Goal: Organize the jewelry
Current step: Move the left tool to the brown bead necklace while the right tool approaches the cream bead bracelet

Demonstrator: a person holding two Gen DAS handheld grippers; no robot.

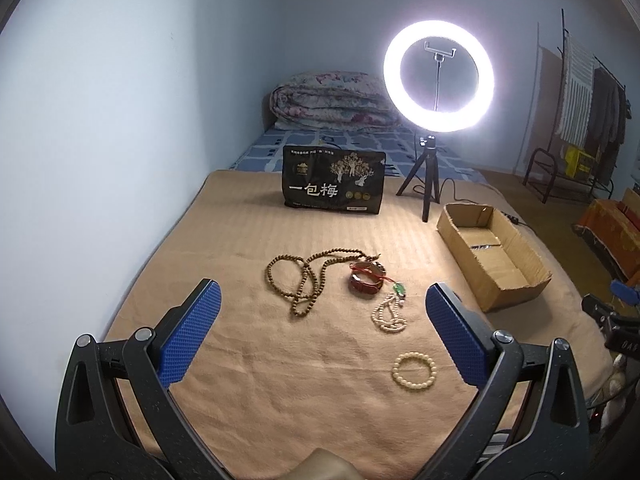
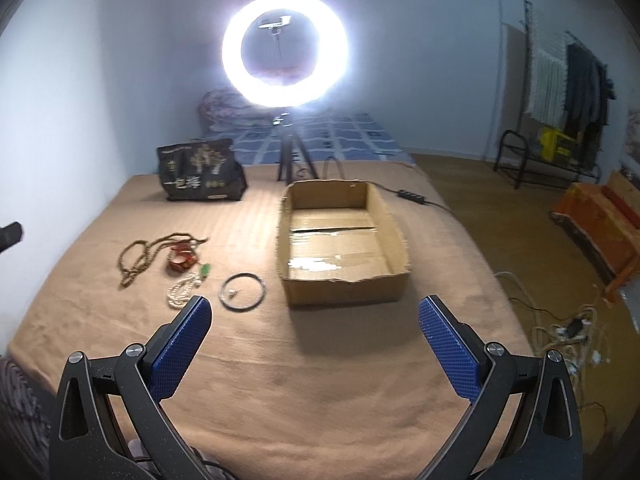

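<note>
Hovering over the tan blanket [image 1: 248, 392] on the bed, both grippers stand wide open and hold nothing. Ahead of the left gripper [image 1: 322, 312] lie four pieces it shows clearly: a long brown bead necklace [image 1: 304, 280] straight ahead, a reddish-brown bangle [image 1: 366, 278] with a red cord and green pendant [image 1: 399, 289] just right of it, a heap of white pearl strands [image 1: 389, 314] close to the right finger, and a cream bead bracelet [image 1: 414, 371] nearest of all. From the right gripper [image 2: 315, 318] that bracelet cannot be seen, but a thin dark hoop [image 2: 243, 292] with a small silver piece inside it shows just ahead of its left finger, which the left view misses. One cardboard box [image 2: 344, 286] sits open directly ahead of the right gripper; for the left it is off to the right and partly cut by the finger. Its floor shows only shiny tape. One black snack bag [image 1: 334, 182] and one lit ring light [image 1: 439, 76] on a tripod stand farther off. Glare washes out the bedding behind the lamp in the right view, and the bag's lettering blurs there.
</note>
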